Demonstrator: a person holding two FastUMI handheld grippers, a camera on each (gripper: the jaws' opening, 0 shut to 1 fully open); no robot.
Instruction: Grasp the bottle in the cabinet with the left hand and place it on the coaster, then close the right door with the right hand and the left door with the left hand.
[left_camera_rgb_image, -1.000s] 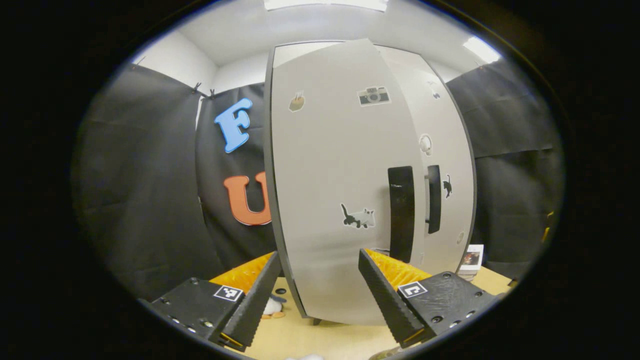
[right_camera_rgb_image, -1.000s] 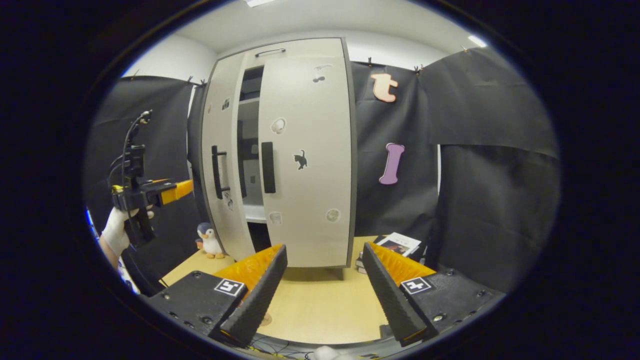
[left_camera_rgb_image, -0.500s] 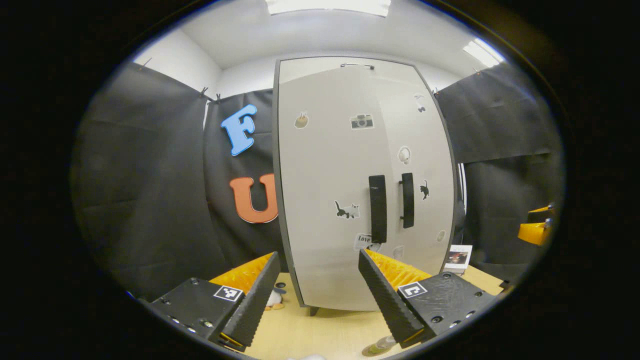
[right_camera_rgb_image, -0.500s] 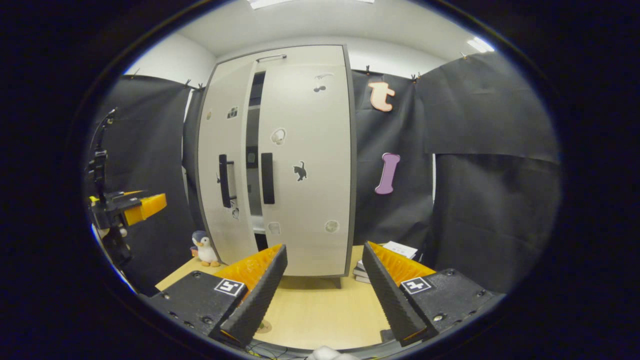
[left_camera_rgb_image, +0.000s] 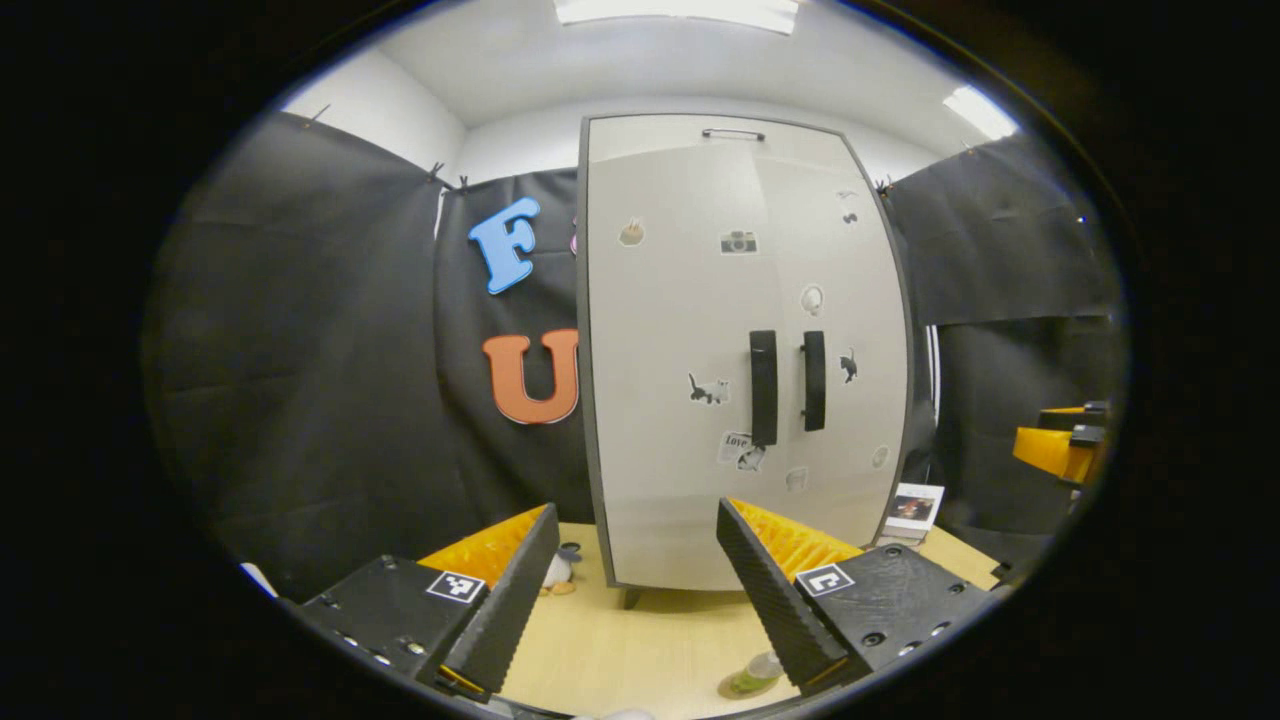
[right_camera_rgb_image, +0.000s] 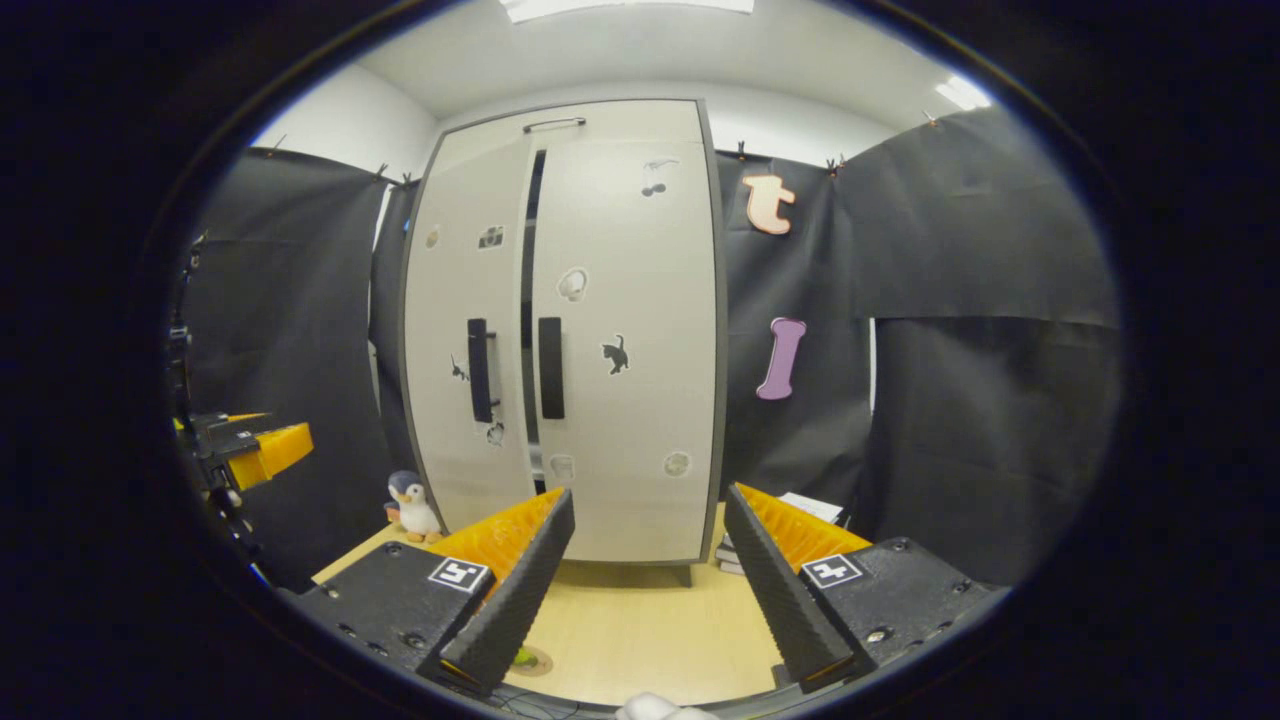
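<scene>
The tall pale cabinet (left_camera_rgb_image: 690, 330) stands on the table, both doors turned in and their dark handles (left_camera_rgb_image: 763, 388) side by side. In the right gripper view a narrow dark slit (right_camera_rgb_image: 527, 300) remains between the left door (right_camera_rgb_image: 465, 330) and the right door (right_camera_rgb_image: 630, 330). A greenish bottle (left_camera_rgb_image: 752, 678) stands low on the table by my left gripper's finger. In the right gripper view it peeks out on a round coaster (right_camera_rgb_image: 535, 661). My left gripper (left_camera_rgb_image: 635, 512) is open and empty, back from the cabinet. My right gripper (right_camera_rgb_image: 645, 495) is open and empty too.
A toy penguin (right_camera_rgb_image: 410, 505) stands at the cabinet's left foot, and a stack of books (right_camera_rgb_image: 800, 510) lies at its right. Each gripper sees the other off to the side: the right gripper (left_camera_rgb_image: 1060, 450) and the left gripper (right_camera_rgb_image: 250, 450). The wooden table (right_camera_rgb_image: 640, 630) runs to the black cloth walls.
The left door has swung from wide ajar to nearly shut. My left gripper has drawn back from it, and the bottle has come into its view. The right gripper has shifted slightly.
</scene>
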